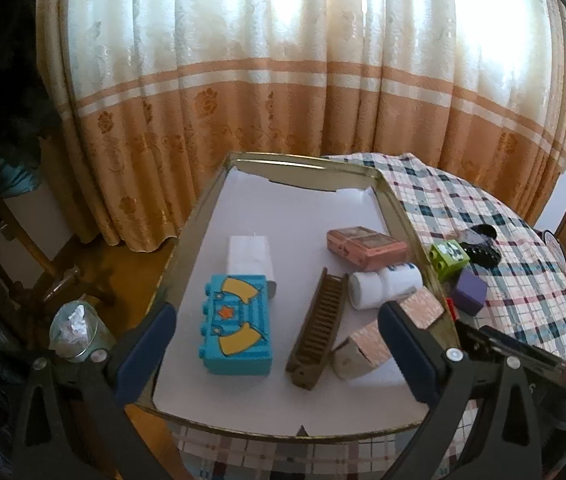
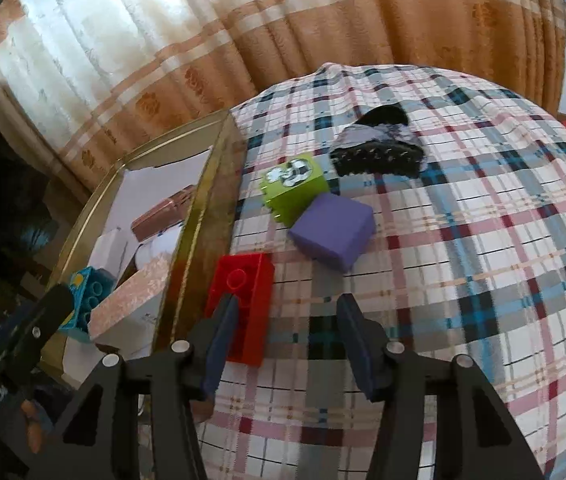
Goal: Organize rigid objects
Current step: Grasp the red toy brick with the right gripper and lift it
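**Red brick by the tray wall: a stiff, light pick**

The red brick point(image 2: 243, 304) lies on the plaid-covered desk point(image 2: 463, 280), studs up, just beside the gold outer wall of the tray point(image 2: 203, 208). The right gripper point(image 2: 287, 340) hangs over its near end with its jaws apart; the left pad overlaps the brick's top face, the right pad is over bare cloth, so nothing is clamped. The left gripper point(image 1: 279, 340) hovers over the tray with its jaws wide apart and empty.

The brick looks like hard moulded plastic: probably light, rigid and not fragile, but glossy, so likely slippery on the flat faces. The best hold is probably across its two long smooth sides, pads low and square. The tray wall crowds one side, leaving little room for a pad there. The green block point(image 2: 295, 184) and purple cube point(image 2: 333, 230) lie further off, touching each other.
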Demonstrator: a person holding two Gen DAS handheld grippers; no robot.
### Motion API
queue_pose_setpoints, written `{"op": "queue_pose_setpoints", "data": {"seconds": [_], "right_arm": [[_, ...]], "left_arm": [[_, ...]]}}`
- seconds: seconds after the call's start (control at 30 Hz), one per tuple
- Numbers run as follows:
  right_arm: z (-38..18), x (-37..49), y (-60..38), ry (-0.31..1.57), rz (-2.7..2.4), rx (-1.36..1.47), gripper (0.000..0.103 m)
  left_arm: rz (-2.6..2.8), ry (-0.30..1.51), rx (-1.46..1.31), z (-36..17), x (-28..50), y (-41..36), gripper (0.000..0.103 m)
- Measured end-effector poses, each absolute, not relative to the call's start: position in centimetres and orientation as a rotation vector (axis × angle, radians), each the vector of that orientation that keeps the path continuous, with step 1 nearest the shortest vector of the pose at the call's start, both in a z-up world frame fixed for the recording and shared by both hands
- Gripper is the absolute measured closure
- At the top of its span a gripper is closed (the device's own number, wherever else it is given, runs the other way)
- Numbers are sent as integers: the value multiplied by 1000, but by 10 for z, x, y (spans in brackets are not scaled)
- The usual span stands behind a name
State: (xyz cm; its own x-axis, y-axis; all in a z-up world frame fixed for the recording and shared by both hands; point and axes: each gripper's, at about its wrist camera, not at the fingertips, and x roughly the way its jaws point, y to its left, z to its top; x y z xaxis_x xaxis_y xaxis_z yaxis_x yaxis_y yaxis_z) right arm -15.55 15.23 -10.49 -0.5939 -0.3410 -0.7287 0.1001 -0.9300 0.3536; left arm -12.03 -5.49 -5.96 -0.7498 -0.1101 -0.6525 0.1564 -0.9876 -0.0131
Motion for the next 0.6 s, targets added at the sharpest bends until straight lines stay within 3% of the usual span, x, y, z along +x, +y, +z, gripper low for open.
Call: {"op": "queue_pose_setpoints", "data": {"seconds": [0.6], "right_arm": [[-108, -163, 146, -466, -2482, 1251, 49]], "left_arm": [[-2799, 139, 1056, -62, -121, -59, 1]]}}
